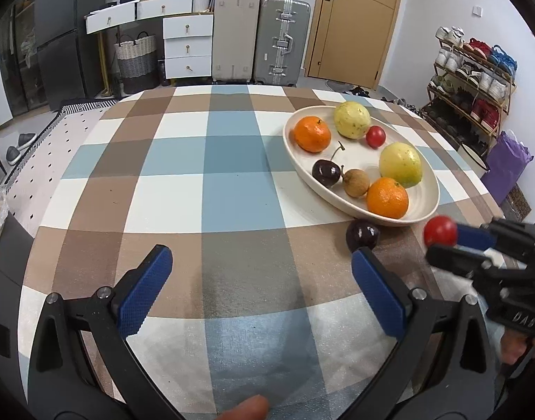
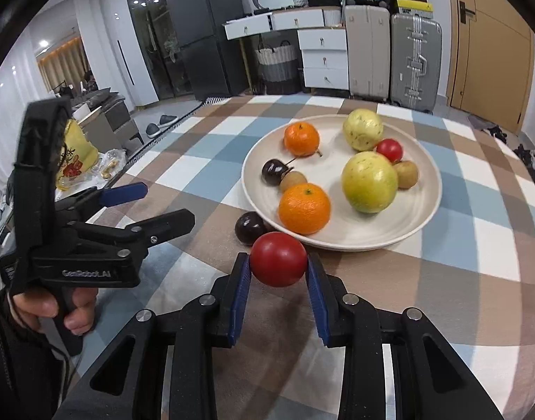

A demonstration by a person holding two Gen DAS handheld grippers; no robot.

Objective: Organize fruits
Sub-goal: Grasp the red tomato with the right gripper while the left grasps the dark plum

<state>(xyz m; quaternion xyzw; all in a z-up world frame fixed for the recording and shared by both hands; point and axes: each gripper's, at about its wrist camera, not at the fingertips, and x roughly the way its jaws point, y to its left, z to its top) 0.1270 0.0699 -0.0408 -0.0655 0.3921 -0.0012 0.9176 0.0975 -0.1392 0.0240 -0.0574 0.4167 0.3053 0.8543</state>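
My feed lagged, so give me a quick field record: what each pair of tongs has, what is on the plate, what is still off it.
right tongs: shut on red tomato, short of the plate
left tongs: open, nothing between them
plate: two oranges, two yellow-green fruits, one red tomato, one dark cherry, two small brown fruits
off plate: dark fruit on the tablecloth at the near rim

My left gripper [image 1: 264, 280] is matte black plastic with textured blue pads [image 1: 145, 292] on its fingers and silver screw heads at the finger joints. At nine o'clock in the right wrist view its body carries white "GenRobot.AI" lettering, a black strap and a thin cable. The left hand [image 2: 54, 309] around its grip shows bare skin below a dark sleeve. My right gripper [image 2: 278, 280] matches: black linkage, blue pads [image 2: 240, 302], round silver screws.
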